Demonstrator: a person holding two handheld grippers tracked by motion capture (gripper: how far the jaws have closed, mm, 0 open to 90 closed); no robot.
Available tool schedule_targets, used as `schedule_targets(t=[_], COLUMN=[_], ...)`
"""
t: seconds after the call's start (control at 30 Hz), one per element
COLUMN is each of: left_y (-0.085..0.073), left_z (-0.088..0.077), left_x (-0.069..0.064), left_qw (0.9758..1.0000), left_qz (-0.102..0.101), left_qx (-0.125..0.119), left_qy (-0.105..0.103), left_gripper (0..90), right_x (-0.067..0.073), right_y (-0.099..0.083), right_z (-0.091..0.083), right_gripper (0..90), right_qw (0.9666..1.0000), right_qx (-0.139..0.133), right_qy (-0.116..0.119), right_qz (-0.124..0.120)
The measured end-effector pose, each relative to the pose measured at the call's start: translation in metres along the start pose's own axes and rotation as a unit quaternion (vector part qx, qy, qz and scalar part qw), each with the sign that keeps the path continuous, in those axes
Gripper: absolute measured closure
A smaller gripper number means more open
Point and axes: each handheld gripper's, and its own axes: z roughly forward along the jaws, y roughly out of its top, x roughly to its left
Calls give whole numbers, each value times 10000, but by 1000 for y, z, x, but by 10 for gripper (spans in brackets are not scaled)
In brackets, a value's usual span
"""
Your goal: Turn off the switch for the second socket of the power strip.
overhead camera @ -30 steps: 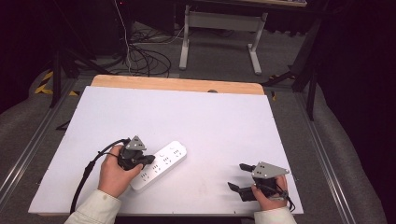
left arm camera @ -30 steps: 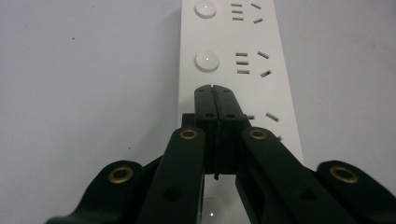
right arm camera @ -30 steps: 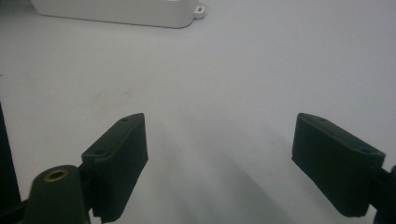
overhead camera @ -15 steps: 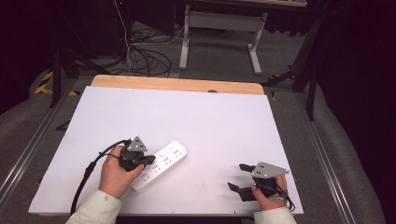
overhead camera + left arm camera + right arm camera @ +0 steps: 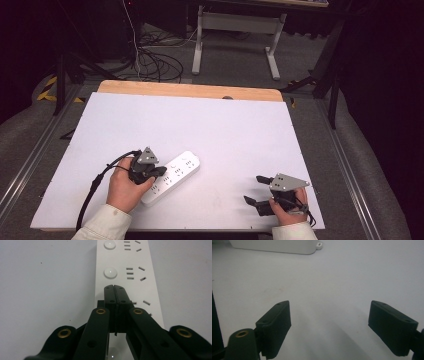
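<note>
With the left claw (image 5: pixel 115 287) closed empty, tips over the white power strip (image 5: pixel 172 175) at the tabletop's (image 5: pixel 225 130) near left, press squarely on one switch button (image 5: pixel 110 272); right claw (image 5: pixel 257 190) waits wide.

My left gripper (image 5: pixel 159 171) has its jaws pressed fully together, pointing right. My right gripper (image 5: pixel 256 190) points left, jaws spread wide.
</note>
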Motion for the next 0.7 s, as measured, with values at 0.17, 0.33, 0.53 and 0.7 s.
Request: schedule_targets(t=[0.17, 0.33, 0.53, 0.7], left_y=[0, 0, 0, 0], left_z=[0, 0, 0, 0], left_x=[-1, -2, -4, -4], left_qw=[10000, 10000, 9999, 9999], left_qz=[29, 32, 58, 43], left_qx=[-11, 6, 18, 21], left_qy=[59, 85, 159, 163], left_gripper=[900, 900, 900, 900], right_x=[0, 0, 0, 1], right_y=[0, 0, 0, 0], right_z=[0, 0, 0, 0], right_gripper=[190, 190, 190, 190], right_qw=[10000, 10000, 10000, 10000], right_qx=[-10, -8, -10, 0], right_qy=[-3, 2, 5, -4], right_qz=[4, -1, -5, 0])
